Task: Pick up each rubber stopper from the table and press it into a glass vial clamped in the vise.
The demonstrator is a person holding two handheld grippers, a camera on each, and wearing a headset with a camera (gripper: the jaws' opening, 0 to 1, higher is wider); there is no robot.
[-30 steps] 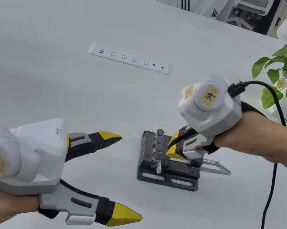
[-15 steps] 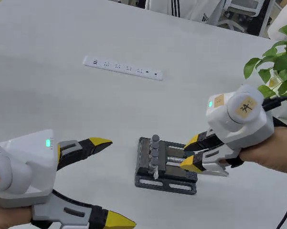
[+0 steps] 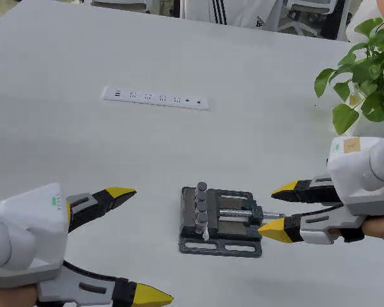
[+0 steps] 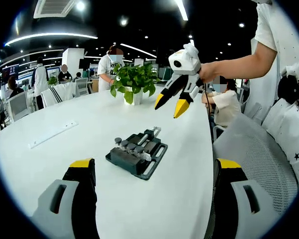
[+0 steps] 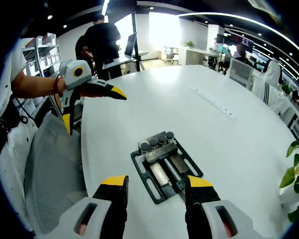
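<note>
A small dark vise (image 3: 230,225) stands on the white table (image 3: 115,147). It clamps a row of several glass vials (image 3: 201,208), each with a grey rubber stopper on top. My right gripper (image 3: 278,210) hovers open just right of the vise, near its screw handle, with nothing between its jaws. My left gripper (image 3: 135,244) is wide open and empty, low at the left, well clear of the vise. The left gripper view has the vise (image 4: 137,153) ahead and the right gripper (image 4: 169,105) above it. In the right gripper view the vise (image 5: 164,167) lies close beyond my right gripper (image 5: 156,181).
A white power strip (image 3: 156,98) lies far across the table. A potted green plant (image 3: 364,70) stands at the right edge. Chairs and people sit beyond the far side. The left gripper (image 5: 92,112) hangs over the table edge in the right gripper view.
My right gripper has pulled back from over the vials to the right of the vise and opened wider. The left gripper stays open at the left. The head camera has shifted.
</note>
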